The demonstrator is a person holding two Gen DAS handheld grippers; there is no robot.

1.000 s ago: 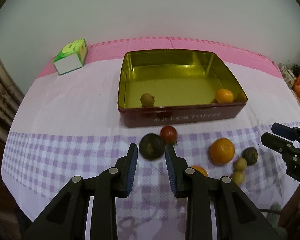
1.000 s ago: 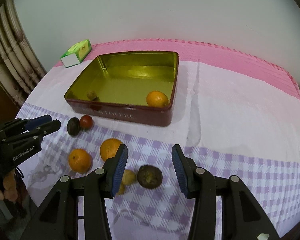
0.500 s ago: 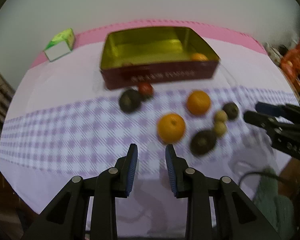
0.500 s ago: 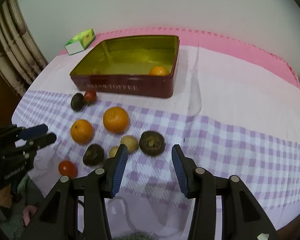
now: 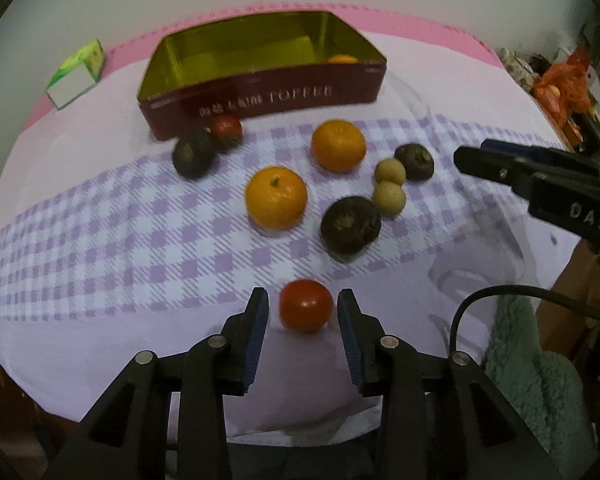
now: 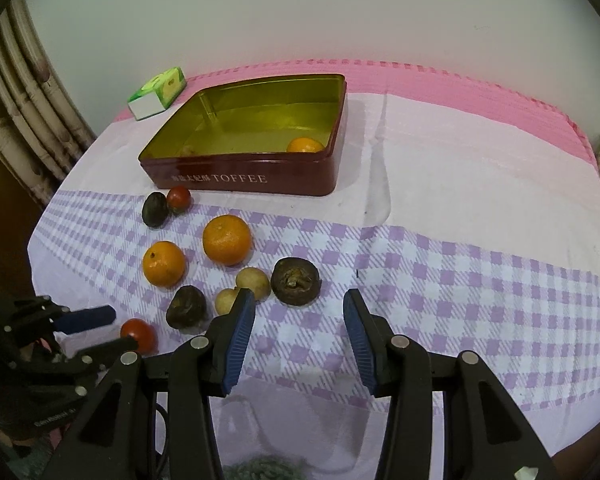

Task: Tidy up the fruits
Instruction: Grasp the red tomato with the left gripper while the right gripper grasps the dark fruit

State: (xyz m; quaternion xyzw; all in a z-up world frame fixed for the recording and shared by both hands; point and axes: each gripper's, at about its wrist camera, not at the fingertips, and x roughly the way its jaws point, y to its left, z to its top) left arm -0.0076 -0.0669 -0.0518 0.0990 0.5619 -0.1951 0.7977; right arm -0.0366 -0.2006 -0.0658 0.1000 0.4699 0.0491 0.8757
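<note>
Two open jaws of my left gripper [image 5: 302, 322] bracket the small round red tomato [image 5: 306, 305] w/o touching, near cloth edge. Next: close, carry to dark-red toffee tin [image 5: 260, 92]. Right gripper [image 6: 298, 322] open, empty.

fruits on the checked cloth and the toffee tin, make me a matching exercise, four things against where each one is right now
Things:
1. red round tomato
2. small orange mandarin
3. green and white carton
4. two pale tan longans

Places:
A. inside the dark red toffee tin
B. on the pink strip, left of the tin
C. between the open jaws of the left gripper, untouched
D. touching each other, beside a dark brown wrinkled fruit

Pairs: 1-C, 2-A, 3-B, 4-D
</note>
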